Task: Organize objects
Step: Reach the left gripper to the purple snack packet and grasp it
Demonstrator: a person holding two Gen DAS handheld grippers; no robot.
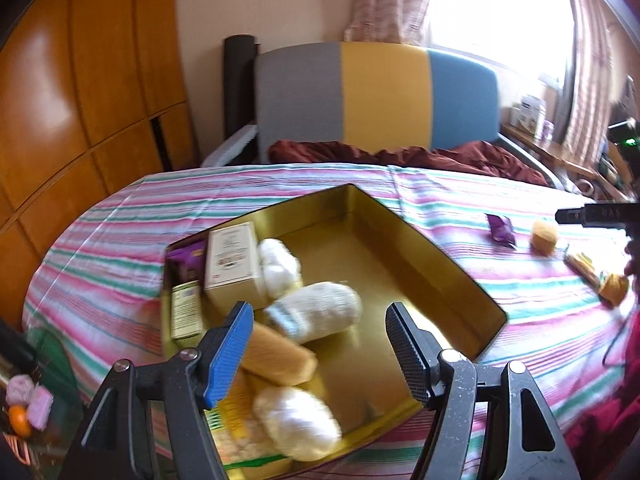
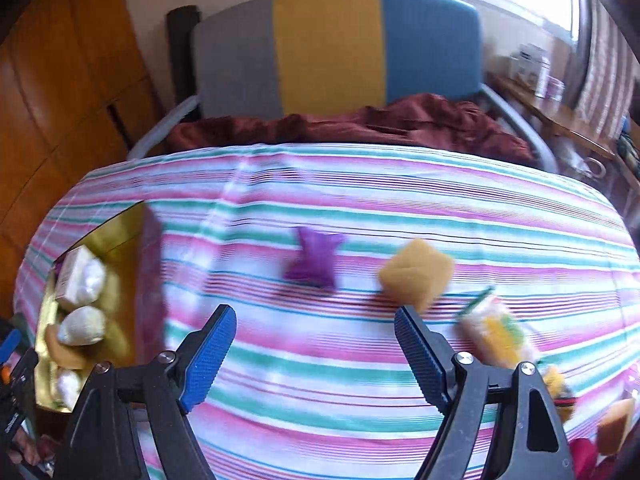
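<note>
Now, left wrist view: we hold the left gripper (image 1: 320, 344) spread, empty, over the gold tin (image 1: 440, 264); its cream box (image 1: 232, 264) label is unreadable. Right wrist view: right gripper (image 2: 314, 354) spread, empty; purple packet (image 2: 314, 258) and sponge cake (image 2: 416, 274) lie right of the tin, text blurred.
</note>
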